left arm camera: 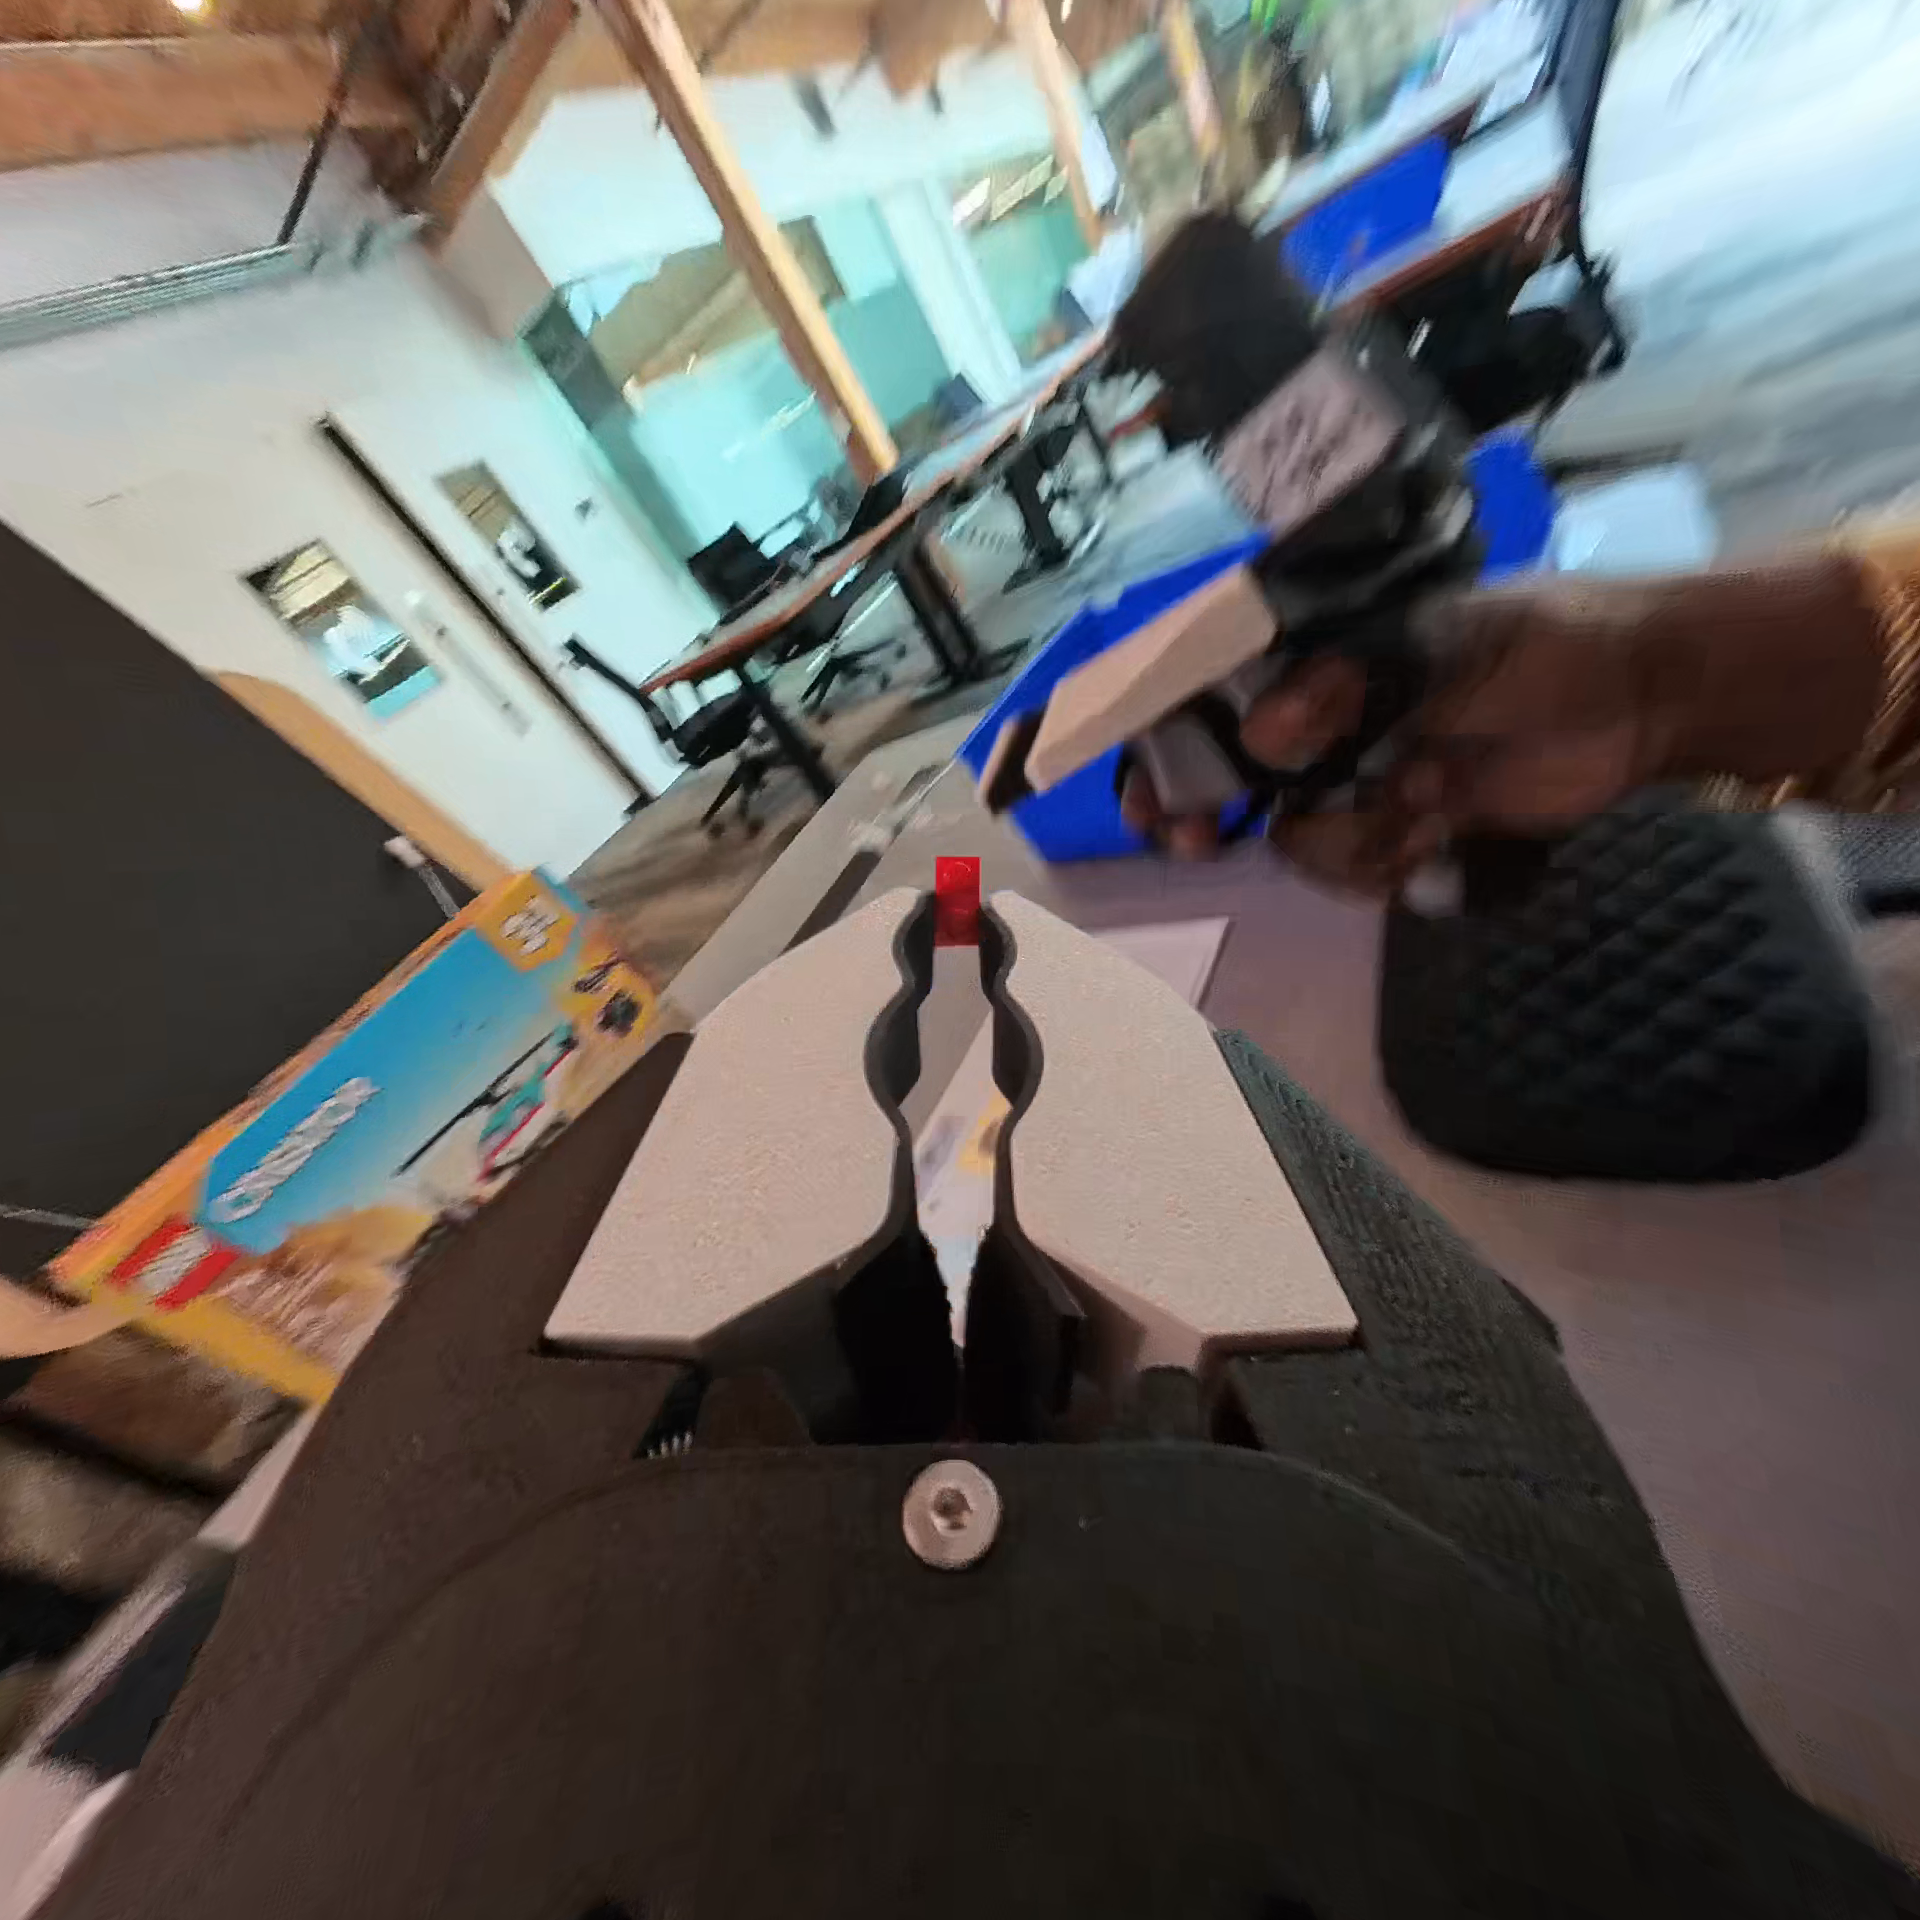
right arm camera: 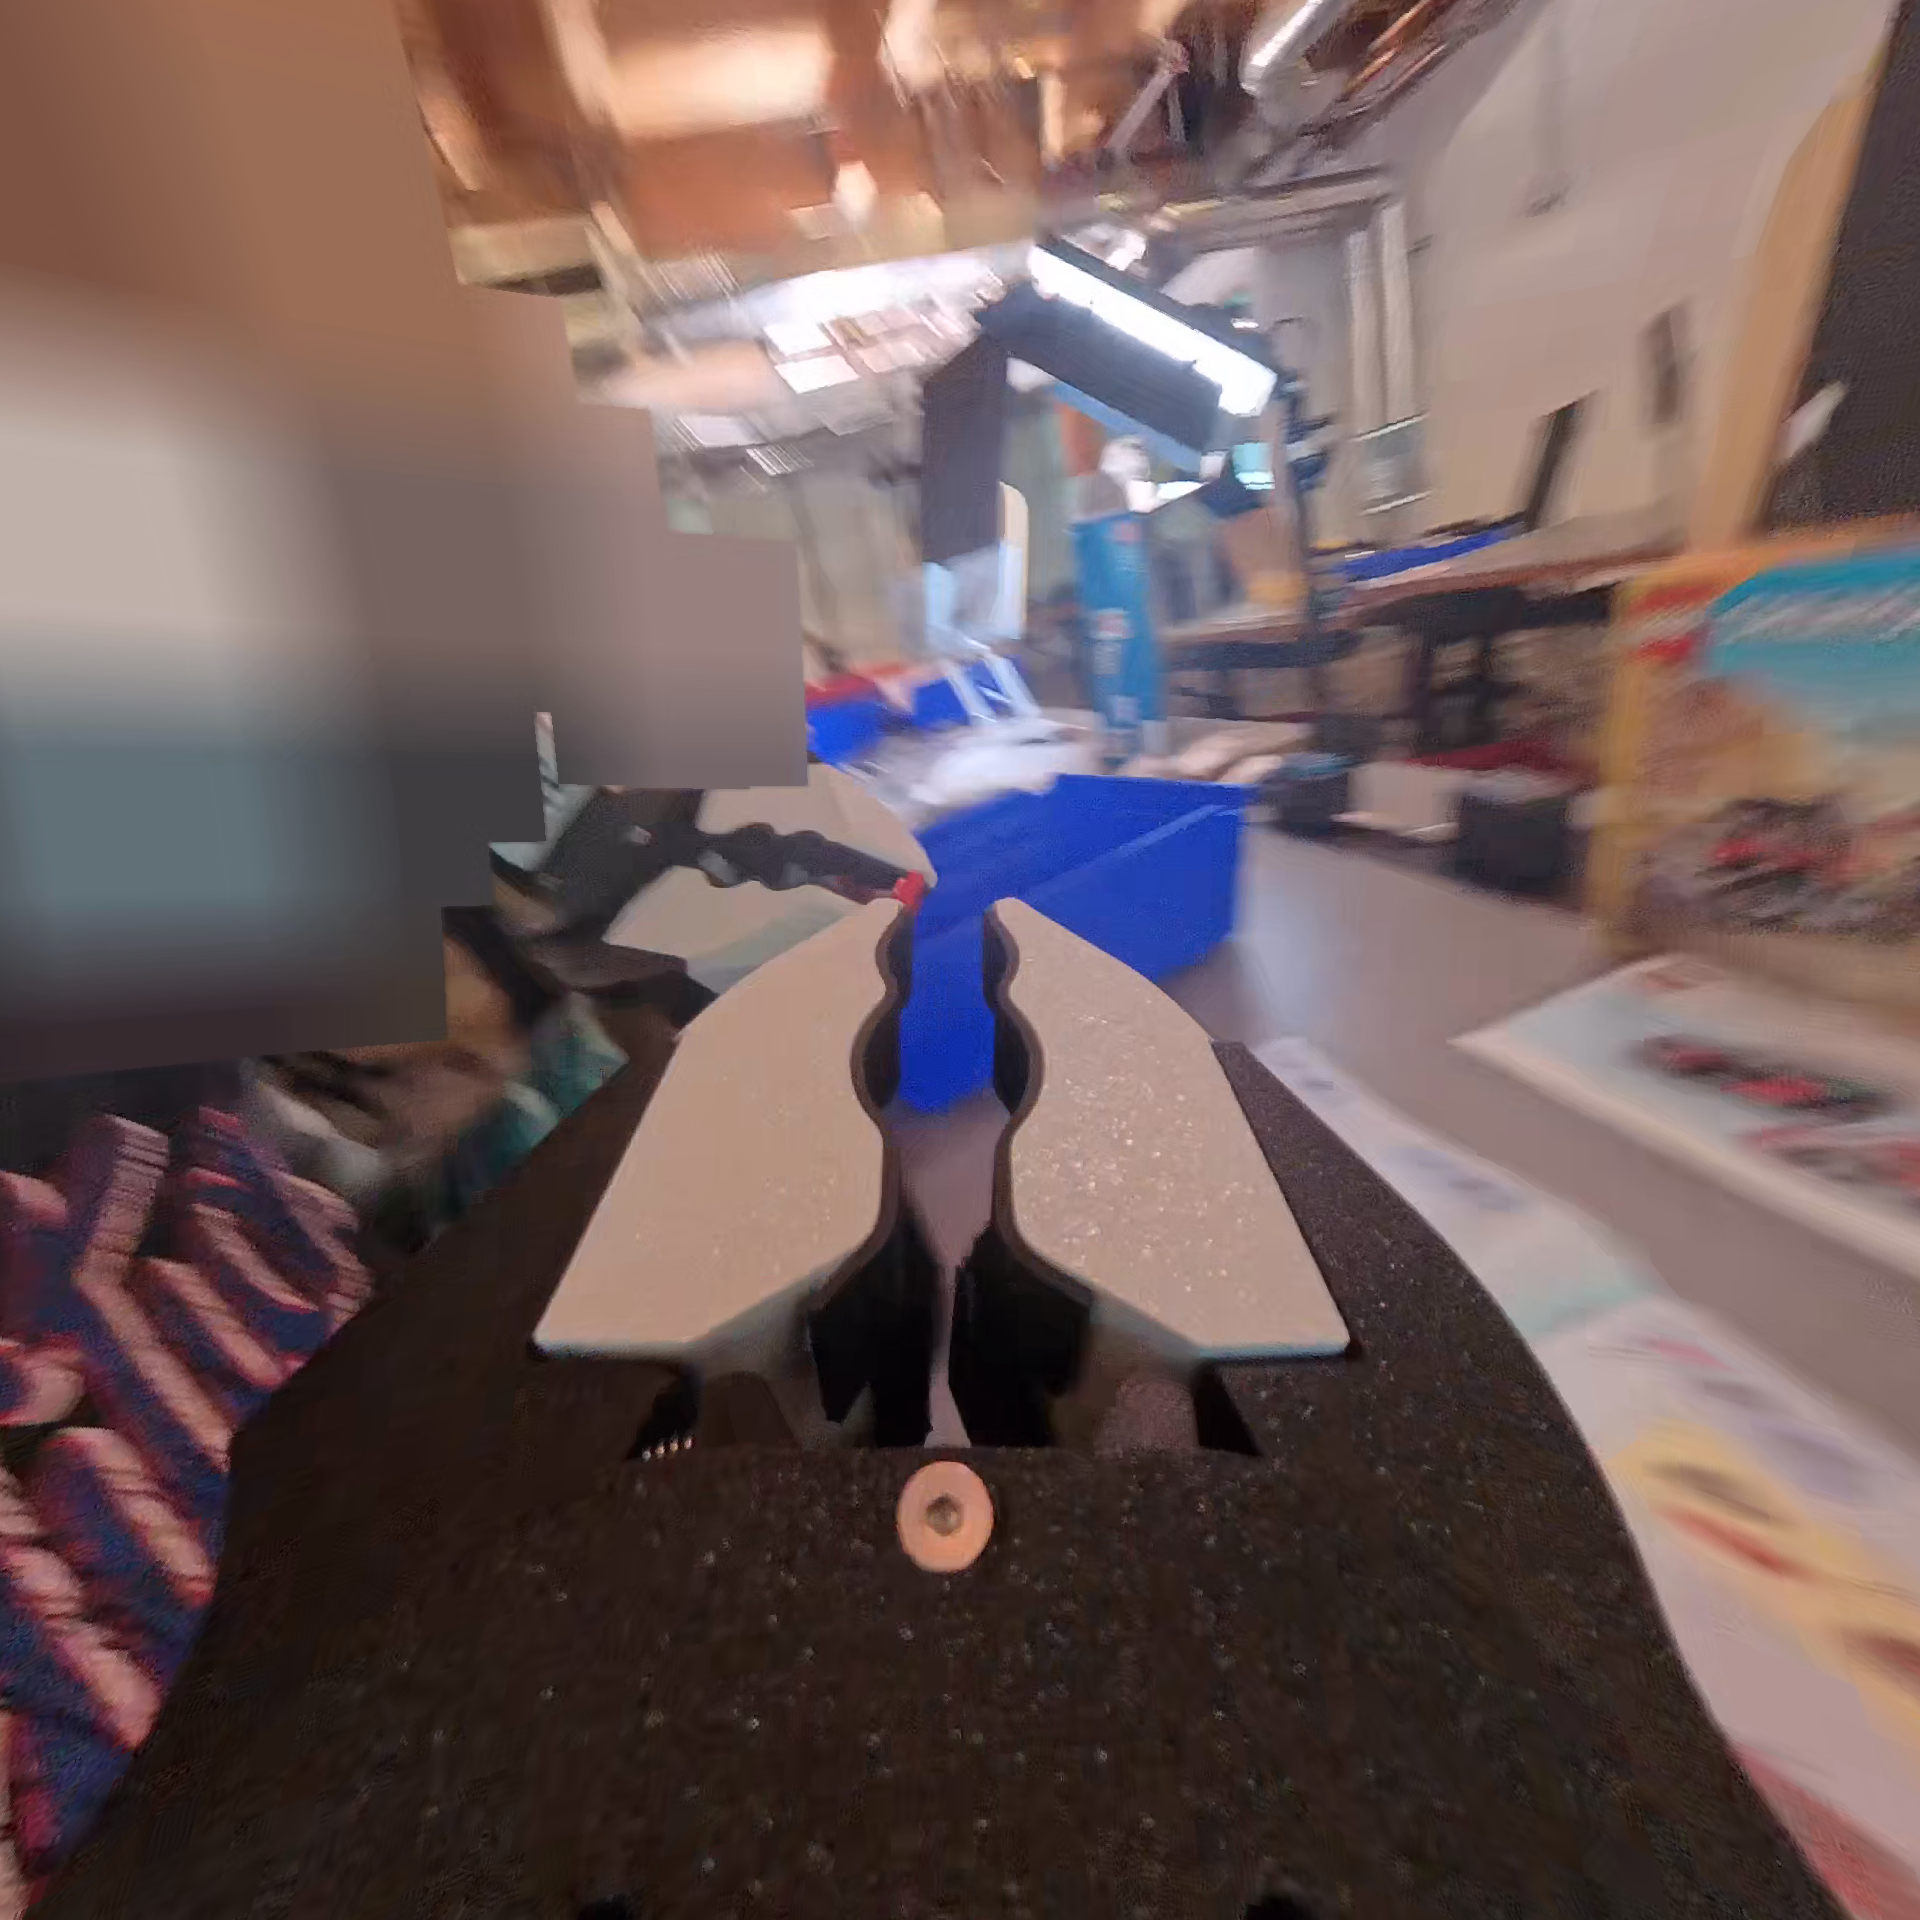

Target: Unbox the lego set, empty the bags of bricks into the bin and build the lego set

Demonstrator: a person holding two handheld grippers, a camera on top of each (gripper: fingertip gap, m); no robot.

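Observation:
My left gripper [left arm camera: 957, 914] is shut on a small red brick [left arm camera: 957, 900], which sticks out past its fingertips. It is lifted above the grey table. My right gripper [right arm camera: 945, 914] has a narrow gap between its jaws and nothing in it. In the left wrist view it [left arm camera: 1013, 758] is held by a hand in front of the blue bin [left arm camera: 1081, 821]. In the right wrist view the left gripper [right arm camera: 904, 878] and its red brick [right arm camera: 910, 885] are just beyond my left fingertip. The blue bin [right arm camera: 1143, 862] stands behind them. Both views are blurred.
The set's box [left arm camera: 384, 1122] stands at the table's left edge and shows in the right wrist view [right arm camera: 1766, 748]. An open instruction booklet [right arm camera: 1714, 1122] lies on the table. A black quilted pad [left arm camera: 1621, 987] lies at the right. A person's patterned sleeve [right arm camera: 125, 1403] is near.

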